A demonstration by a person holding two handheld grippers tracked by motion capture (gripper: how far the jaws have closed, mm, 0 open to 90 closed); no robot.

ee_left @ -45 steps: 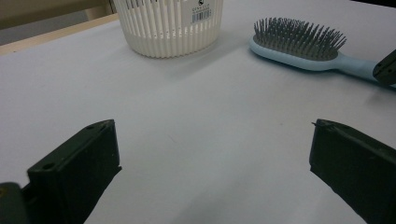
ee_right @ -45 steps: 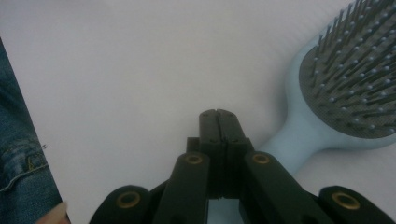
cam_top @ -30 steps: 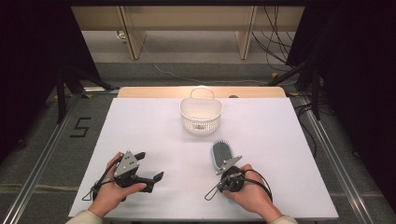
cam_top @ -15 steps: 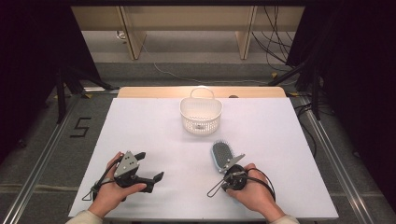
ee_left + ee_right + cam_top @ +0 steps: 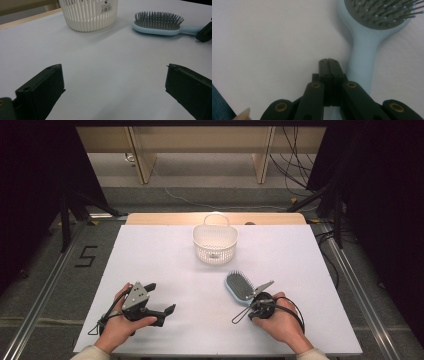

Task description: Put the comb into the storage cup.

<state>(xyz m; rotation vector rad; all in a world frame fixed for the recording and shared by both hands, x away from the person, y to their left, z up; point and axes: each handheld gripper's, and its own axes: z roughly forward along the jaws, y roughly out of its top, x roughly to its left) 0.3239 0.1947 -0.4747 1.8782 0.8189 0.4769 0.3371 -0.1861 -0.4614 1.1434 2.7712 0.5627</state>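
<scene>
Right tongs point(image 5: 328, 60) nearer hairbrush point(image 5: 372, 37) handle

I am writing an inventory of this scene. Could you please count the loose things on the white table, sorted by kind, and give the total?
Hairbrush, light blue, lying bristles up: 1
Basket, white plastic with slotted walls and a handle: 1
Total: 2

Smooth pale-blue plastic hairbrush point(image 5: 362, 47), matt white tabletop point(image 5: 165, 265), white plastic basket point(image 5: 215, 245)
</scene>
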